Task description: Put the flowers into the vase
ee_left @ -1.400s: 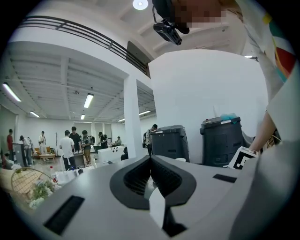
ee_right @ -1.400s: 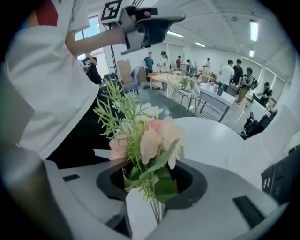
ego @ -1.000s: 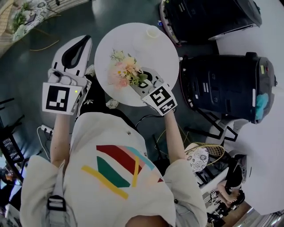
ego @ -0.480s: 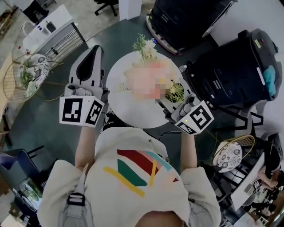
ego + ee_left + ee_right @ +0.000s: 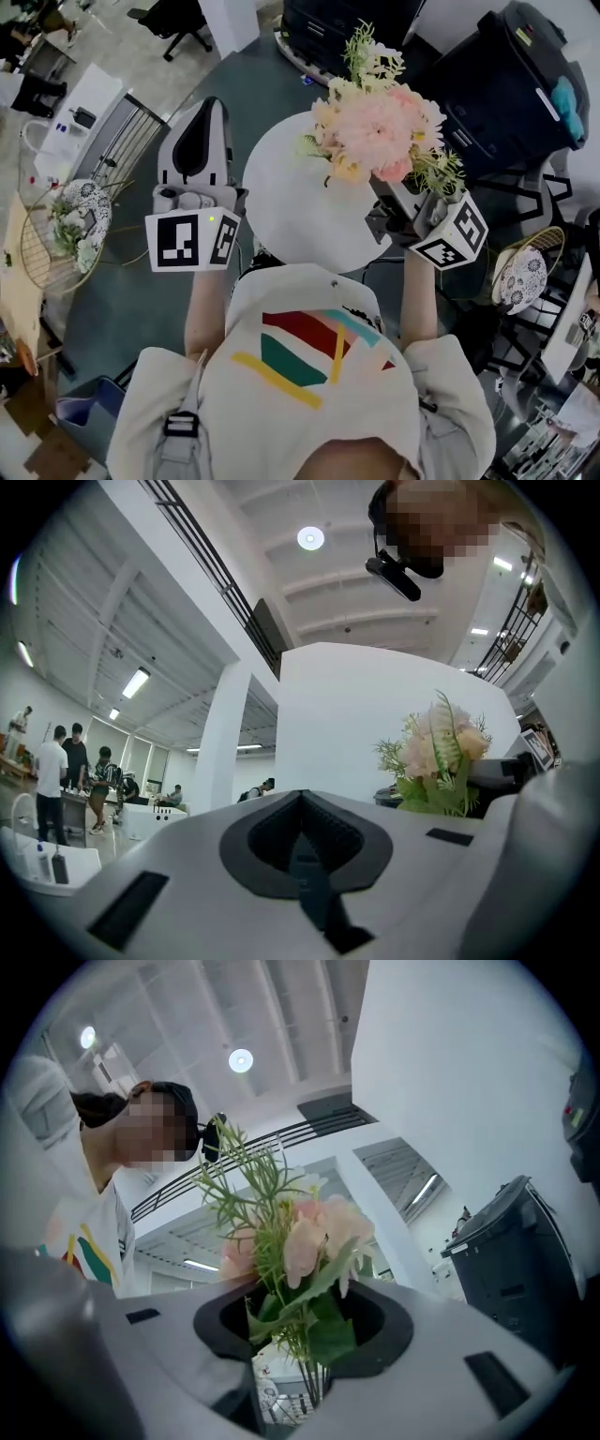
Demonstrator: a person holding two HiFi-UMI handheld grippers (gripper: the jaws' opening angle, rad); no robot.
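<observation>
Holding one bunch of flowers [image 5: 380, 131], the right gripper [image 5: 389, 208] sits above the far right edge of the round white table [image 5: 291, 211]; that much I read from the head view. Right gripper view adds the grip itself: both jaws clenched on the thin green stems [image 5: 311, 1377], pink blooms and leaves standing up out of the dark pad hollow. Left gripper [image 5: 203, 117] hangs just off the table's left rim, pointing away from the person. Its own view shows the two jaws pressed together with nothing between them, so clenched and empty; the head view gives only the dark teardrop of the pads from above. Left gripper view also catches the bunch side-on, with the right gripper's body under it, and a few people [image 5: 70, 771] standing far back in the hall, whom neither other view shows. Head view alone gives the floor around the table: two big black cases [image 5: 511, 80] beyond its far side, a wire basket [image 5: 56, 239] with more flowers well off its left, a second wire basket [image 5: 523, 277] with a patterned lining off its right. Count: flowers in the grip, one bunch; grippers, two; marker cubes [image 5: 192, 241], two, one per gripper; table, one; black cases, two; wire baskets, two.
</observation>
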